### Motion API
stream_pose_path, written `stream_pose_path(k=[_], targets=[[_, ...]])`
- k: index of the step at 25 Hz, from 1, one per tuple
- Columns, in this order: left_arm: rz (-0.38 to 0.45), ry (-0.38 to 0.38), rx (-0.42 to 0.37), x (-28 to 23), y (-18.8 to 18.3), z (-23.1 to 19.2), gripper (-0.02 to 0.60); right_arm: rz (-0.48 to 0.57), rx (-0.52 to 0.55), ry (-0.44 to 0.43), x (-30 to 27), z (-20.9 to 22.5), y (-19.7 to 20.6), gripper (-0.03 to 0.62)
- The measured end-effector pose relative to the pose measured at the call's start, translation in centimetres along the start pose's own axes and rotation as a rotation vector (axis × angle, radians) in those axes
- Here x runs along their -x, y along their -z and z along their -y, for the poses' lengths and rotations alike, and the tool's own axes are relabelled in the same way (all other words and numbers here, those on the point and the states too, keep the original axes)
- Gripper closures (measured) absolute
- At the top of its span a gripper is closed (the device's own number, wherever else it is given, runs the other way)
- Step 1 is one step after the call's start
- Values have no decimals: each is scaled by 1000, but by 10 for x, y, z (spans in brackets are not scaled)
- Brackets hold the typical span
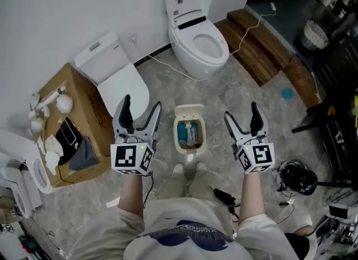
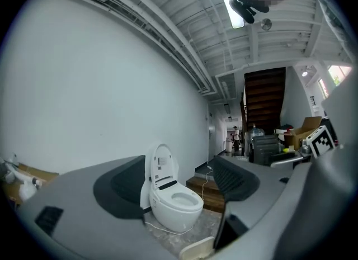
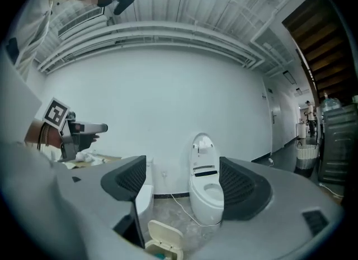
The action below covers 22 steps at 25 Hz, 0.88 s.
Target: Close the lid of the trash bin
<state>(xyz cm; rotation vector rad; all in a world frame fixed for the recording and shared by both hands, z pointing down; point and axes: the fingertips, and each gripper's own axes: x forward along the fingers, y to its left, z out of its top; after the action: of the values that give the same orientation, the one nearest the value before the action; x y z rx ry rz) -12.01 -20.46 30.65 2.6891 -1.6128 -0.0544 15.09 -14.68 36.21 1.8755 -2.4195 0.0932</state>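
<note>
I am wearing a pale beige short-sleeved shirt [image 1: 162, 217] carrying a dark blue print [image 1: 187, 237]. Beyond the print, beige trousers [image 1: 185, 187] are leading to light shoes [image 1: 179, 169]. Left of the print, my left gripper [image 1: 141, 103] is showing a grey body, black textured pads [image 2: 126, 187] and a white cube [image 1: 132, 159] bearing black square markers. Right of the print, my right gripper [image 1: 241, 111] is showing the same grey body, black pads and marked right cube [image 1: 256, 157].

White wall [image 1: 67, 7], marbled floor [image 1: 235, 94], wooden steps [image 1: 254, 43], two toilets, cardboard box [image 1: 72, 102].
</note>
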Motion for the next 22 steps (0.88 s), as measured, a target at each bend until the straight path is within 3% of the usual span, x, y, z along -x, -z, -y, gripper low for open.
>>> stream_pose_path(k=[3, 10, 17, 22], targets=[[-15, -22, 1, -8, 12, -1, 218, -89, 68, -94, -25, 6, 31, 198], [-54, -67, -33, -34, 45, -1, 218, -368, 281, -413, -92, -9, 146, 198], [-75, -87, -86, -70, 61, -14, 218, -564, 288, -652, -145, -49, 249, 220], [-106, -136, -84, -74, 73, -32, 218, -703, 374, -789, -171, -70, 313, 217]])
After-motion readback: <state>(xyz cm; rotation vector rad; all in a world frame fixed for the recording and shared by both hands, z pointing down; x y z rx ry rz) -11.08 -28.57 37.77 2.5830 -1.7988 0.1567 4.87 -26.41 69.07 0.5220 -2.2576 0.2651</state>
